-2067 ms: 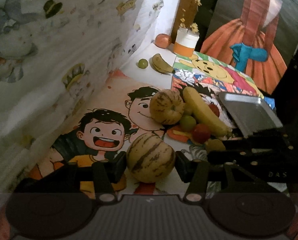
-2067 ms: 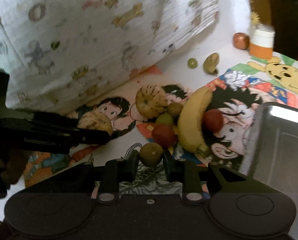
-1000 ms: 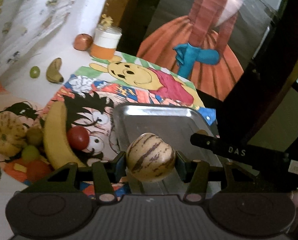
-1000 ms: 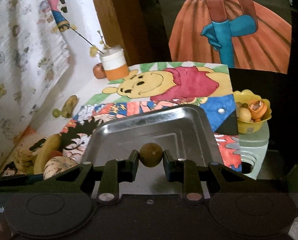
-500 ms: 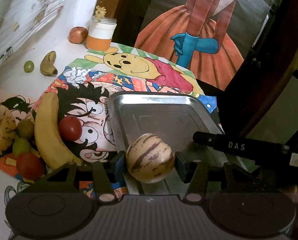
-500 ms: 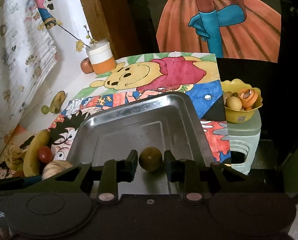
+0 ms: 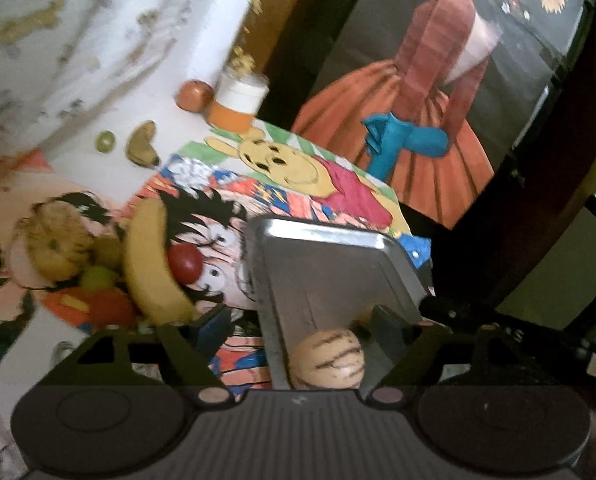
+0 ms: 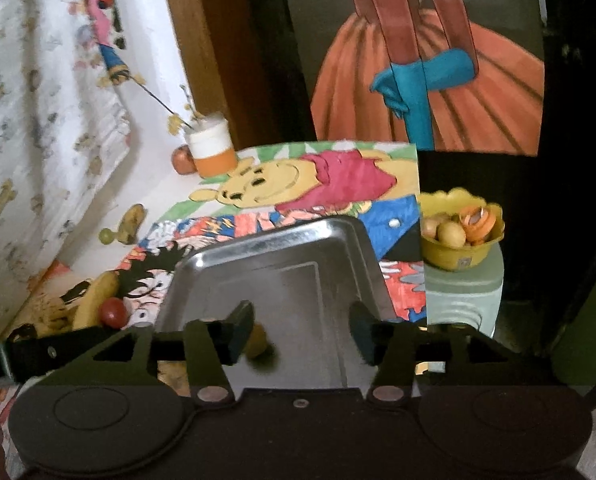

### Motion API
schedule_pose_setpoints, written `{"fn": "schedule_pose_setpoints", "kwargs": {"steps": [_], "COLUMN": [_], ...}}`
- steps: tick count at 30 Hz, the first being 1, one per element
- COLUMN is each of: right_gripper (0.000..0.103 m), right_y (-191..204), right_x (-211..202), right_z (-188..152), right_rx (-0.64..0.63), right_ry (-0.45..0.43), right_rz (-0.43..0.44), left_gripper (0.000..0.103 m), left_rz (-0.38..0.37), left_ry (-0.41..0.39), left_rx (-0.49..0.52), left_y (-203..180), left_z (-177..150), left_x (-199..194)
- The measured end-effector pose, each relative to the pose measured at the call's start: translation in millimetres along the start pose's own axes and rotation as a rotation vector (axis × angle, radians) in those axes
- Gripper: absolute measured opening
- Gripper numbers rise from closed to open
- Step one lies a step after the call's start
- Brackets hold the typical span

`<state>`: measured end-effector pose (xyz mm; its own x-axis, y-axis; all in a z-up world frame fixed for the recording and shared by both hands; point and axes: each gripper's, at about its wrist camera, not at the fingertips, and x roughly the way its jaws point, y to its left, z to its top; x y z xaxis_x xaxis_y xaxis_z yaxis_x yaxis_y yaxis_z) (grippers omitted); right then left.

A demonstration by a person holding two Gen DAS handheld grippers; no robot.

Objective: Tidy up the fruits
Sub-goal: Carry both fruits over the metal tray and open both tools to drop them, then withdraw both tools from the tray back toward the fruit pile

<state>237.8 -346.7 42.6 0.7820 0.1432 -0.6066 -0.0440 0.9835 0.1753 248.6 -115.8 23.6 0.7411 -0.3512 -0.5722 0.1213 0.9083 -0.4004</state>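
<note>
A steel tray (image 7: 329, 272) (image 8: 282, 280) lies on the cartoon cloth. My left gripper (image 7: 298, 324) is open over the tray's near end; a striped tan melon (image 7: 325, 360) rests in the tray between its fingers, free of them. My right gripper (image 8: 301, 328) is open over the tray; a small olive-brown fruit (image 8: 258, 342) lies in the tray by its left finger. Left of the tray sits a pile: a banana (image 7: 150, 264), a red tomato (image 7: 185, 264), another striped melon (image 7: 54, 248) and a green fruit (image 7: 96, 278).
At the back stand an orange-and-white jar (image 7: 238, 104), an apple (image 7: 194, 95), a green grape (image 7: 106, 142) and a small brown banana (image 7: 141, 148). A yellow bowl of peels (image 8: 459, 232) sits on a pale stool to the tray's right. A patterned cloth hangs at left.
Both grippers have opened. The striped melon dropped from the left gripper into the tray, and the small brown fruit dropped from the right gripper into the tray.
</note>
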Motion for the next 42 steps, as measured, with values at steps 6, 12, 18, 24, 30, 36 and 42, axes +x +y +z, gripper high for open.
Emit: {"fn": "schedule_pose_setpoints", "kwargs": {"steps": [6,12,18,24,30,36,42], "right_gripper": [0.085,0.1,0.102,0.102,0.102,0.102,0.102], "right_y": [14.3,29.2,42.0,53.0,65.2,83.3,99.0], "right_x": [-34.2,-60.7,-78.8,-93.5,-103.3,-101.2,-96.8], "right_z": [-12.3,-30.3,-51.9,-75.7,-93.8,-106.1,-111.8], "right_rx": [-0.045,-0.062,-0.066,-0.081,-0.082,-0.092,-0.079], "right_ry": [-0.058,-0.073,-0.038,0.014,0.087,0.194,0.274], "right_rz": [0.012,0.03,0.025,0.002,-0.01,0.013,0.05], "left_gripper": [0.102,0.103,0.103,0.103,0.103,0.103,0.103], "left_rz": [0.073,0.139,0.2,0.243,0.286,0.332,0.392], "left_ry": [-0.051,-0.053,-0.048,-0.019,0.035,0.067,0.081], "left_rx": [-0.008,-0.013,-0.005,0.014,0.023,0.027,0.02], "left_y": [7.2,20.8,35.7,46.2,56.3,67.1,83.1], "left_z": [-6.2,-18.1,-35.2,-50.9,-65.6,-74.7,-77.3], "left_x": [-35.1,-60.0,-82.4,-100.8,-112.2,-124.8,-135.8]}}
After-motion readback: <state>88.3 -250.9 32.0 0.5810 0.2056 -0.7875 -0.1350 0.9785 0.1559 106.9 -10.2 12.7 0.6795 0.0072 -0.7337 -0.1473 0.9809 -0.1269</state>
